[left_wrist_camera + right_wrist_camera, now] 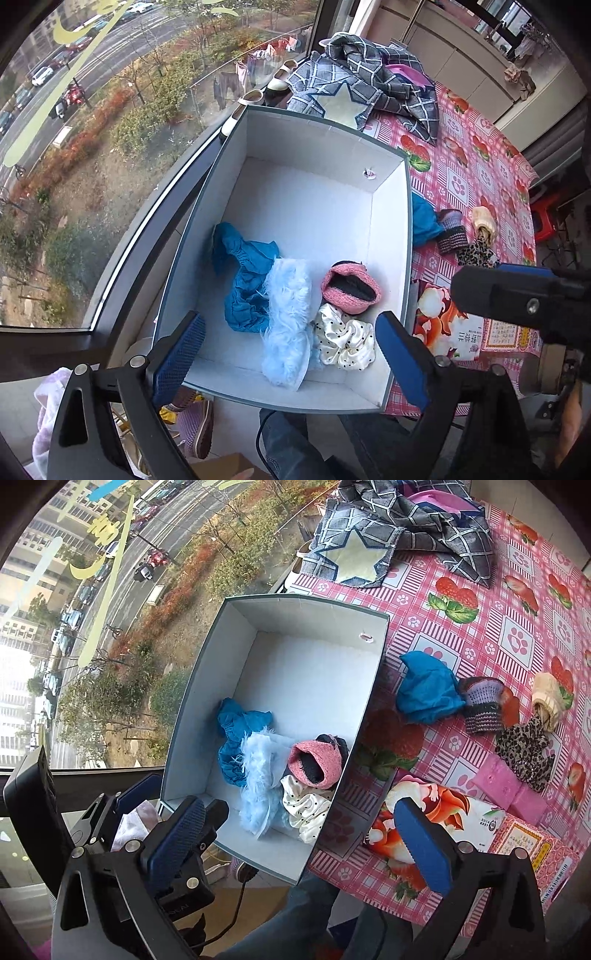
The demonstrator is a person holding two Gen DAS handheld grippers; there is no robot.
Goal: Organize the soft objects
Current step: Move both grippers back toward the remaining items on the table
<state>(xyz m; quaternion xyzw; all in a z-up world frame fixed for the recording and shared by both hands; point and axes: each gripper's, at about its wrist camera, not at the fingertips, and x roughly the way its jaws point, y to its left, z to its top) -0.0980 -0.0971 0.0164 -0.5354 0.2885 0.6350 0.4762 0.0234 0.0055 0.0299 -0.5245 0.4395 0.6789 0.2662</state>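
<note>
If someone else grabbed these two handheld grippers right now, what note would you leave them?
Left gripper: jaws open, nothing held, over the near end of the box.
Right gripper: jaws open, nothing held, over the box's near right corner.
In the box: blue cloth, light blue fluffy piece, pink knit piece, cream dotted scrunchie.
Still on the tablecloth, right of the box: second blue cloth, purple knit piece, cream piece, leopard-print piece.
Done: four items boxed. Left: those four, probably.
</note>
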